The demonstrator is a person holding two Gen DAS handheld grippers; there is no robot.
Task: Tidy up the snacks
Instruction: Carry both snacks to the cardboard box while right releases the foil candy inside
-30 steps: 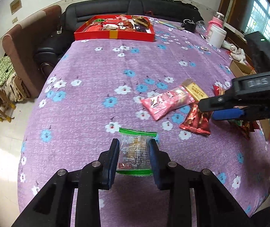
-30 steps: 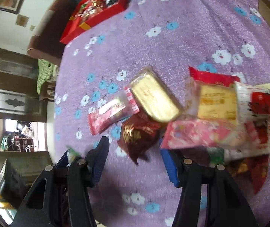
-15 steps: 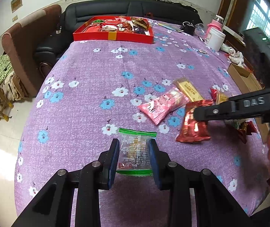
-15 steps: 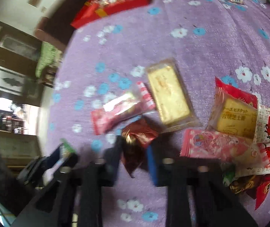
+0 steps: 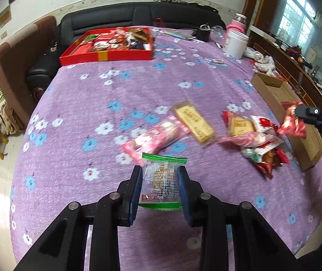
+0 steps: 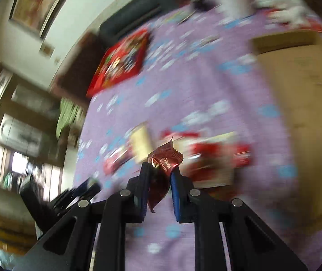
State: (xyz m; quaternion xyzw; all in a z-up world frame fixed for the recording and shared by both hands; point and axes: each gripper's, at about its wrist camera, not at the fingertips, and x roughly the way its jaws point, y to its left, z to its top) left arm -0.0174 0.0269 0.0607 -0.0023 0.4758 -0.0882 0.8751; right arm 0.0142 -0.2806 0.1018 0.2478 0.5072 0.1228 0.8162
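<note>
1. Low in the centre of the left wrist view, our left gripper [image 5: 161,188] is clenched on a clear packet with green edges [image 5: 162,180], both blue pads pressed to its sides.
2. In the right wrist view, our right gripper [image 6: 159,181] grasps a dark red foil packet [image 6: 164,160] between narrowly set jaws; the rest of that frame is blurred.
3. That same red packet shows at the right edge of the left wrist view [image 5: 293,122], over the long cardboard box [image 5: 276,94].
4. On the purple flowered cloth [image 5: 93,103], mid-frame, a pink packet [image 5: 154,136] and a gold bar packet [image 5: 193,122] lie just beside each other.
5. Right of them sits a loose heap of snacks [image 5: 256,140].
6. In the upper left, the red tray [image 5: 106,55] already holds assorted snacks.
</note>
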